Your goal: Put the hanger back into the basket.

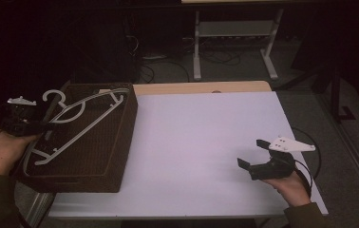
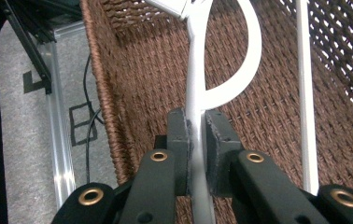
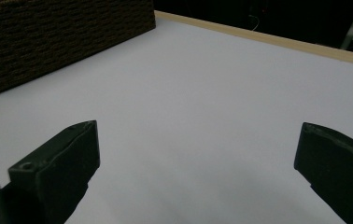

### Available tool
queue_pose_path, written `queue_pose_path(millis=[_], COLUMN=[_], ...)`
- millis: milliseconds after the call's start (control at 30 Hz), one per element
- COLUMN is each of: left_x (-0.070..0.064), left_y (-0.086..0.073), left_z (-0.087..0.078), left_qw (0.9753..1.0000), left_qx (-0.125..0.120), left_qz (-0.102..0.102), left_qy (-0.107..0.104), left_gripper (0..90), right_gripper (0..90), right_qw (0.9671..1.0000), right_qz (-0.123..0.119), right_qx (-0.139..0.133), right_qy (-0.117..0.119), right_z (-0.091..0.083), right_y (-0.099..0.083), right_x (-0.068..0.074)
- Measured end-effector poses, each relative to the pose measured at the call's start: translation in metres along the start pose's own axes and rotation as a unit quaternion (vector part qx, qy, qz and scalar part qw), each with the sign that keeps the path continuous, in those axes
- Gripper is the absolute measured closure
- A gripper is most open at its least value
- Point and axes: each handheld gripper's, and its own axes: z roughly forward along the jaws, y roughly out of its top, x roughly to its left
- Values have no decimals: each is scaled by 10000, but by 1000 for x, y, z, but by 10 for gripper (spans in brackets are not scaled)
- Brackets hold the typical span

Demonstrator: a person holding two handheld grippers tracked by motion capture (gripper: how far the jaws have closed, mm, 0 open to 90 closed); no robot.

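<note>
Hanger (image 1: 80, 118) lies across the top of the basket (image 1: 116, 156) at the counter's (image 1: 206, 137) left end, its bar pinched between the left gripper's (image 2: 196, 140) fingers. The right gripper (image 1: 252, 154) hovers spread over bare counter. The thin bar could twist in that narrow pinch, and the hook may snag the weave

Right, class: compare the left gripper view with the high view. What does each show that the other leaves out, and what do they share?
The left gripper view alone shows the left hand-held gripper with its jaws pinched on the white hanger's bar, close up. The high view alone shows the right hand-held gripper, jaws apart, above the white table, and the person's hands. Both show the hanger lying in the brown woven basket.
</note>
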Motion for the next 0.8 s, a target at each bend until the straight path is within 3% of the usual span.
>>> queue_pose_path(millis=[167, 200, 267, 433, 567, 600, 633, 700, 800], left_x=[2, 3, 2, -1, -10, -16, -16, -22, -35], left_y=[-3, -3, -3, -1, 4, 7, 7, 9, 14], left_z=[3, 3, 2, -2, -6, -8, -8, -10, -13], left_qw=[10000, 9998, 9998, 9994, 9979, 9964, 9964, 9942, 9893], left_qx=[-65, -126, -166, -298, -531, -690, -690, -862, -1170], left_qz=[-29, -94, -111, -94, -140, -173, -173, -233, -273], left_qy=[-69, -129, -38, -114, -333, -452, -452, -596, -827], left_gripper=[795, 743, 633, 507, 388, 368, 351, 321, 256], right_gripper=[0, 0, 0, 0, 0, 0, 0, 0, 0], right_qw=[10000, 10000, 10000, 10000, 10000, 9999, 9999, 9999, 9998], right_qz=[-39, -38, -41, -38, -58, -59, -56, -65, -63], right_qx=[-16, -21, -33, -51, -74, -79, -82, -87, -169], right_qy=[-8, -12, -7, 4, 21, 27, 37, 43, 105], right_z=[-1, -1, -1, -1, -1, -1, -1, -1, -3], right_y=[0, 0, 0, 1, 3, 4, 5, 6, 11], right_x=[0, 0, 0, 0, 0, 0, 0, 0, 0])
